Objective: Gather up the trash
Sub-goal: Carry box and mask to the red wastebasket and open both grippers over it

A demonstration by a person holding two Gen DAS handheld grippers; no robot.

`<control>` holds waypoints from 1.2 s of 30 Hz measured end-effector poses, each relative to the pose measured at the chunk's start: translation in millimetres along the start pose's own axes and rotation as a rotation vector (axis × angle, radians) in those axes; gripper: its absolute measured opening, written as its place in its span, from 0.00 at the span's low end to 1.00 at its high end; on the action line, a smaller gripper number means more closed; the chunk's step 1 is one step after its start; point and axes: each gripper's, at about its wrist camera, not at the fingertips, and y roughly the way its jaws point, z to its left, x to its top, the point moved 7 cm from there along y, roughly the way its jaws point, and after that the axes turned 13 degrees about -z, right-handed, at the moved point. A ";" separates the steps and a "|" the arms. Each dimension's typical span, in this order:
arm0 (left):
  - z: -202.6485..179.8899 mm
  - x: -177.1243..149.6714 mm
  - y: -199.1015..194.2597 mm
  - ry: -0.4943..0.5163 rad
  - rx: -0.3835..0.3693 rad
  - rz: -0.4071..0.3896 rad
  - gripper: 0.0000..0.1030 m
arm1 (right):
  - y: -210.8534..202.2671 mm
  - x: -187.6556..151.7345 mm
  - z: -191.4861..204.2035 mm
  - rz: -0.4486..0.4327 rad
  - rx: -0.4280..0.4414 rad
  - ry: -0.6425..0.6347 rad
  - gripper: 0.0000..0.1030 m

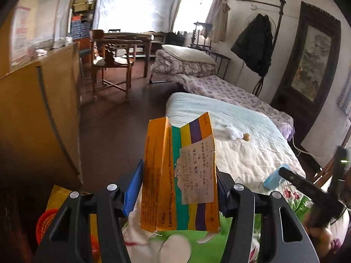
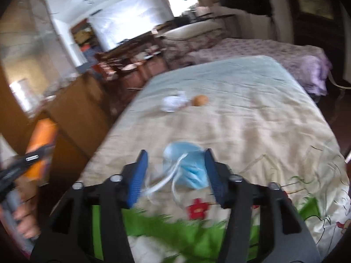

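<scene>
- Left gripper (image 1: 178,188) clamped on upright medicine box (image 1: 178,175).
- Right gripper (image 2: 175,175) spread wide, blue face mask (image 2: 188,166) lying between jaws, toward right finger.

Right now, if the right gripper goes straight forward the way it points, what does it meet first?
Most likely the crumpled light-blue face mask on the bed quilt, lying between the open fingers of the right gripper. The picture is blurred, so depth is uncertain.
</scene>
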 end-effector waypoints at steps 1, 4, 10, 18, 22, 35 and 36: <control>4.8 -0.2 -7.2 -0.001 0.011 -0.009 0.55 | 6.0 -3.6 -4.3 0.020 -0.012 0.006 0.54; 21.6 -4.1 -22.8 0.000 0.040 -0.022 0.55 | 24.1 -15.7 -11.5 0.104 0.013 0.049 0.54; 73.6 -14.5 -43.5 -0.072 0.091 -0.027 0.55 | 29.3 -10.5 -1.2 0.068 0.003 0.011 0.23; 135.0 -32.3 -61.2 -0.144 0.176 -0.027 0.55 | -1.7 10.7 56.9 -0.008 0.104 -0.084 0.20; 174.9 -45.3 -74.5 -0.190 0.236 -0.024 0.55 | -23.5 19.7 124.6 -0.023 0.244 -0.140 0.20; 305.5 -154.0 -83.2 -0.316 0.458 0.191 0.66 | -45.6 -62.7 317.3 0.181 0.587 -0.312 0.20; 311.7 -161.1 -83.6 -0.298 0.489 0.207 0.75 | -45.0 -74.4 331.0 0.209 0.605 -0.329 0.20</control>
